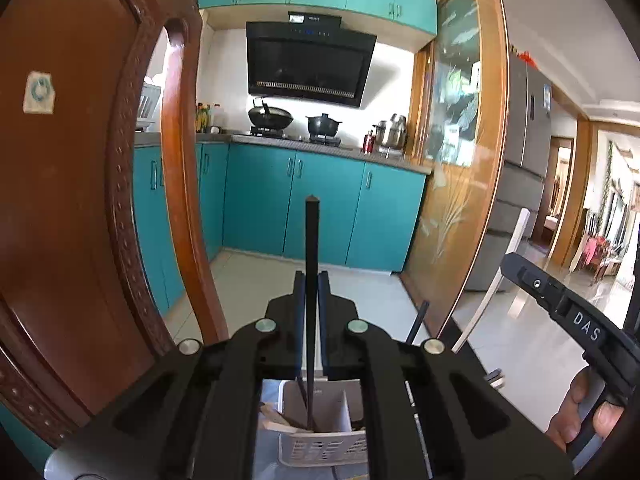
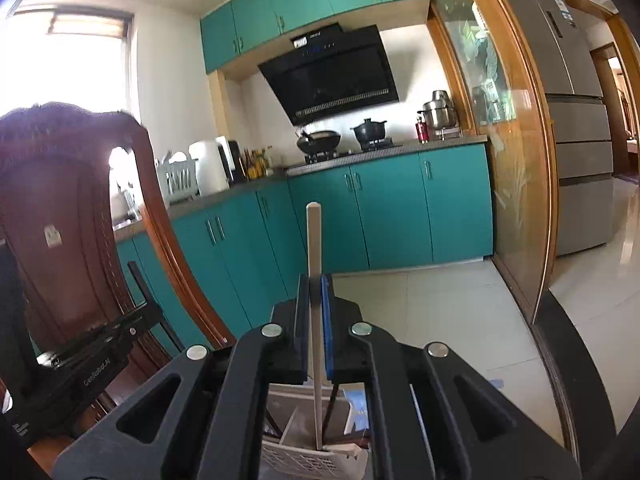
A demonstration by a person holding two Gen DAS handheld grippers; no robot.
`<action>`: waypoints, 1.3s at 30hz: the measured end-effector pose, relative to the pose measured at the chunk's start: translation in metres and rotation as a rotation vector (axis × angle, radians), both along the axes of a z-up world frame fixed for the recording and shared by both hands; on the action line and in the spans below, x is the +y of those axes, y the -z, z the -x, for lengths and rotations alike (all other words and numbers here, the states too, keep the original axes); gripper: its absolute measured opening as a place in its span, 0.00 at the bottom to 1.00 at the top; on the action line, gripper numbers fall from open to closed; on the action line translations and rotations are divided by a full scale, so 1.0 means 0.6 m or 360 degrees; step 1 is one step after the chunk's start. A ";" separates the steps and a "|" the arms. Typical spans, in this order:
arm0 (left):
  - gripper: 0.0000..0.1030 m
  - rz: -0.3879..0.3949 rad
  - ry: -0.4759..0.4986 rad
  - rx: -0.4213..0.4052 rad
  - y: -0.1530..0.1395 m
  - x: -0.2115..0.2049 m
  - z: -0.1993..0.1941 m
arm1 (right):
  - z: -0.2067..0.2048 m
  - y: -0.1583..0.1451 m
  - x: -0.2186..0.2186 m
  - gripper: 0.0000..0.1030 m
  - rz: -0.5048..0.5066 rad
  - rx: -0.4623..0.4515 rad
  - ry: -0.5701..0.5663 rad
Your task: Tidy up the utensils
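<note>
Two grippers: each is clamped on one chopstick.
Left gripper (image 1: 311, 300): black chopstick (image 1: 311, 240) is gripped.
Right gripper (image 2: 317, 304): pale chopstick (image 2: 314, 240) is gripped.
Progress: both tips are lowered into the white utensil basket (image 1: 320, 446); release is left.

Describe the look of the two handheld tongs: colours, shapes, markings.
Both tongs, left and right, are matte black, angular frames with cut-out slots, round silver bolt heads and blue-lined narrow fingers. The right one's side reads "DAS"; the left one's side reads "GenRobot.AI". No sleeves show.
</note>
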State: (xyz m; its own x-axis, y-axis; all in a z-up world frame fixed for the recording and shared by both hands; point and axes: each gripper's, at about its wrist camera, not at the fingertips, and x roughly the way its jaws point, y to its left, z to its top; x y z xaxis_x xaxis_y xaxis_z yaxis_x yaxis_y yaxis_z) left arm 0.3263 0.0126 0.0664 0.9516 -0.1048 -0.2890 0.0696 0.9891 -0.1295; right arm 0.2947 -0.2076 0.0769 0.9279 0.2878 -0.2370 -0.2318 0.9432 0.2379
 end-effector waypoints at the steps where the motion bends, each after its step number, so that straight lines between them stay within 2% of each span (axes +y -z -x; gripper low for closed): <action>1: 0.07 -0.0020 0.0000 0.0009 0.005 -0.005 -0.003 | -0.002 0.006 0.005 0.06 0.0029 0.0010 -0.0006; 8: 0.07 -0.0054 -0.0006 0.0119 0.049 -0.019 -0.025 | 0.001 0.044 0.025 0.06 0.0112 0.0088 -0.0018; 12: 0.07 -0.0097 -0.0001 0.0132 0.060 -0.024 -0.022 | 0.002 0.055 0.025 0.07 0.0139 0.0118 -0.0023; 15: 0.08 -0.0113 0.0002 0.0127 0.063 -0.027 -0.011 | 0.011 0.057 0.023 0.17 0.0141 0.0121 -0.0019; 18: 0.16 -0.0127 0.0011 0.0116 0.063 -0.029 0.000 | 0.023 0.051 0.015 0.29 0.0112 0.0101 -0.0030; 20: 0.26 -0.0137 0.0014 0.0097 0.063 -0.027 0.015 | 0.042 0.045 0.011 0.41 0.0104 0.0055 -0.0038; 24: 0.38 -0.0206 0.0015 0.0032 0.061 -0.032 0.056 | 0.094 0.037 0.006 0.57 0.0170 -0.0061 -0.0015; 27: 0.49 -0.0267 0.0015 -0.0017 0.059 -0.036 0.092 | 0.136 0.049 -0.001 0.69 0.0233 -0.0101 -0.0004; 29: 0.63 -0.0312 0.0026 -0.0052 0.060 -0.036 0.128 | 0.176 0.072 -0.013 0.84 0.0252 -0.0111 0.0002; 31: 0.72 -0.0332 0.0023 -0.0079 0.066 -0.032 0.166 | 0.219 0.101 -0.029 0.91 0.0243 -0.0104 0.0030; 32: 0.81 -0.0338 0.0013 -0.0085 0.070 -0.029 0.188 | 0.245 0.116 -0.037 0.94 0.0231 -0.0095 0.0050; 35: 0.94 -0.0331 -0.0025 -0.0102 0.091 -0.017 0.253 | 0.315 0.144 -0.050 0.97 0.0173 -0.0077 0.0062; 39: 0.96 -0.0274 -0.0061 -0.0064 0.129 0.004 0.341 | 0.401 0.150 -0.033 0.97 0.0246 -0.0111 0.0073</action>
